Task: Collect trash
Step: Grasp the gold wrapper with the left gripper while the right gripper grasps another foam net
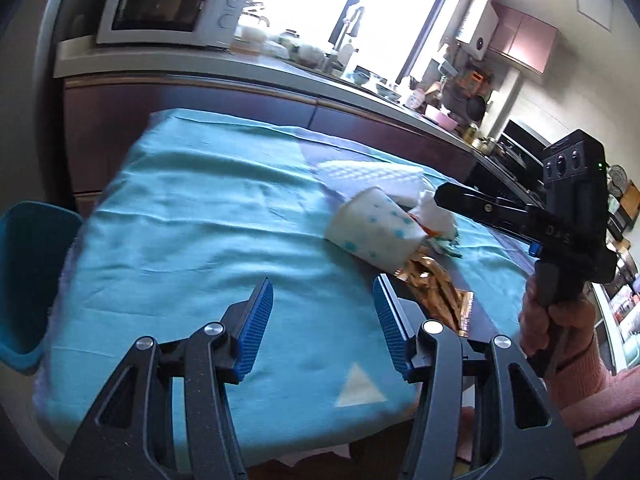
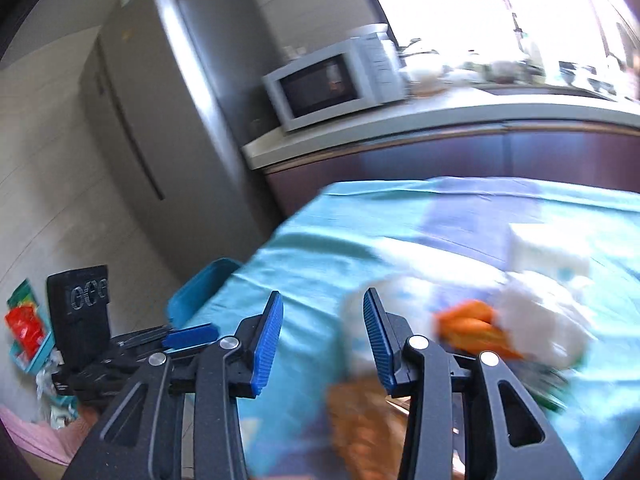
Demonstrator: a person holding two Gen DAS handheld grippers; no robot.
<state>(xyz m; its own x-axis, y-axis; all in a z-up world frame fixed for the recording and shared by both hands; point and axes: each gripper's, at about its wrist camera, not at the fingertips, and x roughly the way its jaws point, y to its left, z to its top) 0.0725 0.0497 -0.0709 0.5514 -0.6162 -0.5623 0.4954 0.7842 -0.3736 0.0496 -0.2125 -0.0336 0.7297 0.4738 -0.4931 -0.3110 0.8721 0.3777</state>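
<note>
The left gripper (image 1: 323,326) hangs over the near part of a table covered with a turquoise cloth (image 1: 192,216). Its jaws stand partly apart, and nothing is between the blue pads (image 1: 256,328); only the cloth shows in the gap. Just beyond its right finger lies a golden wrapper (image 1: 436,292), flat on the cloth. Behind the wrapper, touching its far end, a white paper cup with blue dots (image 1: 370,226) lies on its side. Crumpled white tissue (image 1: 434,214) and some orange and green scraps sit at the mouth of the cup. Behind the cup a white folded packet (image 1: 372,178) rests on the cloth.

The right gripper (image 1: 442,192) is held by a hand (image 1: 560,320) in a pink sleeve, to the right of the cup, and its tip is near the tissue. In its own view the right gripper (image 2: 323,338) also has the jaws partly apart with nothing held; the trash is blurred there, but the cup (image 2: 396,292) shows just beyond the right finger.

A blue chair (image 1: 32,280) stands at the left side of the table. Behind the table runs a kitchen counter (image 1: 168,60) with a white microwave (image 1: 172,8) on it.
</note>
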